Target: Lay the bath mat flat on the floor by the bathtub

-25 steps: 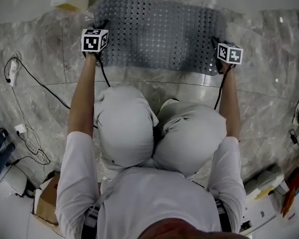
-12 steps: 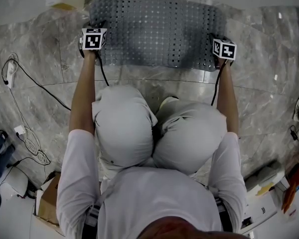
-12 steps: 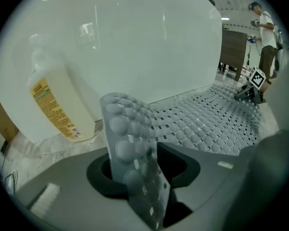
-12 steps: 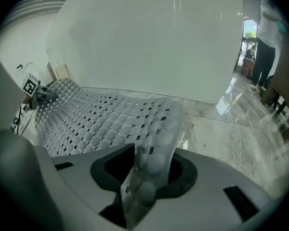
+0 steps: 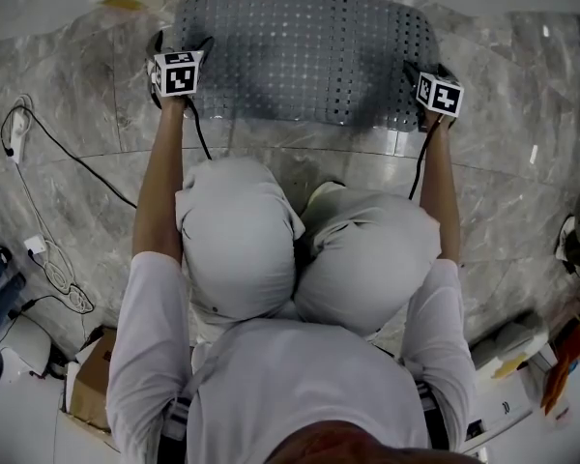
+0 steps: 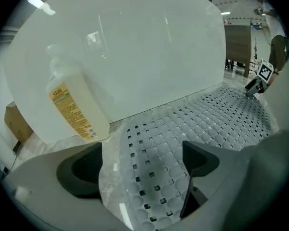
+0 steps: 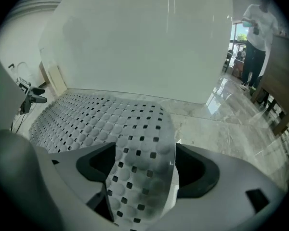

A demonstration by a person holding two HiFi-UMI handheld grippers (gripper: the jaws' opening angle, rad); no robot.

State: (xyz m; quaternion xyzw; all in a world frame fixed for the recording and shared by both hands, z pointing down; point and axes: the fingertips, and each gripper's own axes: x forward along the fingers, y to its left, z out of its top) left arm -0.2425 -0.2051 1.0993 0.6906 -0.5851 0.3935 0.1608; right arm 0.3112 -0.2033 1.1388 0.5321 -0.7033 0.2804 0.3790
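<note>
Bath mat (image 5: 300,56) was spread on the floor (image 5: 522,211) beside the bathtub (image 6: 135,47).
Left hand-held gripper (image 6: 142,165) and right hand-held gripper (image 7: 144,170) were being opened, mat corners between their jaws, unpressed.

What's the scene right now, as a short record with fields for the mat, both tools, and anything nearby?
mat: grey, perforated, spread on the marble floor along the white tub
left tool: jaws opening, mat's corner between them, not pinched
right tool: jaws opening, mat's curled-up corner between them, not pinched
bottle: yellow label, by the tub, left of the mat
cable: on the floor, to the person's left
</note>
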